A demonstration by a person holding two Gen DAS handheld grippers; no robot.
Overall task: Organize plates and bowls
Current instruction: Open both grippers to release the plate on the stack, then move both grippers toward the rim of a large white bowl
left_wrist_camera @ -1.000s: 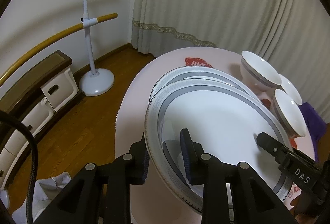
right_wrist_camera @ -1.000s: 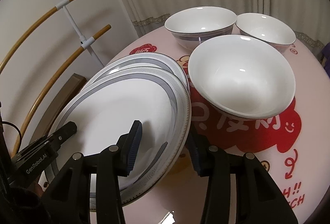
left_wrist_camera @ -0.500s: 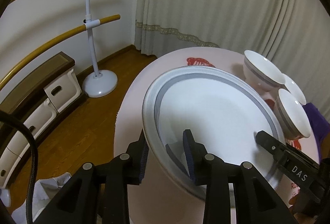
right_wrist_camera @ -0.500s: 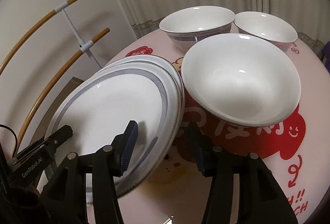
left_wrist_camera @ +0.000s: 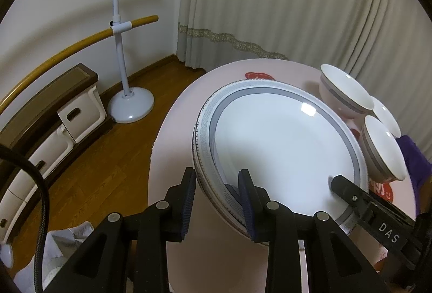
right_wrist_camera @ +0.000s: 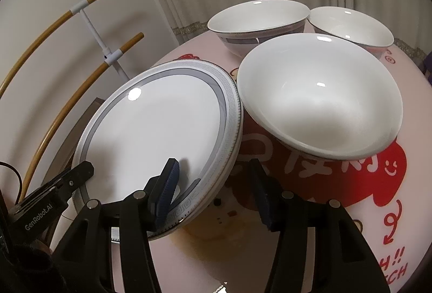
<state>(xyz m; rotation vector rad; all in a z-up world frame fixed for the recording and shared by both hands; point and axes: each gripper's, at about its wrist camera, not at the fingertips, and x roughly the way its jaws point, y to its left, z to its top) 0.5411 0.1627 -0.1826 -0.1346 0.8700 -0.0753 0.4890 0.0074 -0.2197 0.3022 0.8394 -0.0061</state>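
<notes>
I have both grippers angled steeply down over the near edge of the round pink table (left_wrist_camera: 172, 131). My left gripper (left_wrist_camera: 217, 191) straddles the near-left rim of the top plate (left_wrist_camera: 283, 147): one blue pad sits outside the rim, the other over the white face, and I cannot tell whether they press on it. My right gripper (right_wrist_camera: 216, 183) straddles the near-right rim of the same plate; its jaws are opening, the left pad over the plate face and the right pad well clear of the rim, above the tabletop. The top plate lies squarely on a second plate beneath it, whose edge just shows below the rim (right_wrist_camera: 229, 166).

Three bowls stand to the right of the stack: a plain white bowl (right_wrist_camera: 321, 98) nearest, just beside the plate rim, and two grey-banded bowls farther back, one (right_wrist_camera: 259, 20) to the left and one (right_wrist_camera: 351, 26) to the right. The tablecloth carries red cartoon print (right_wrist_camera: 364, 174).

Beyond the table hang pale curtains (left_wrist_camera: 283, 1). To the far left stands a white stand with curved wooden bars (left_wrist_camera: 121, 50) on a wood floor (left_wrist_camera: 108, 166), with a low drawer unit (left_wrist_camera: 54, 125) along the wall.
</notes>
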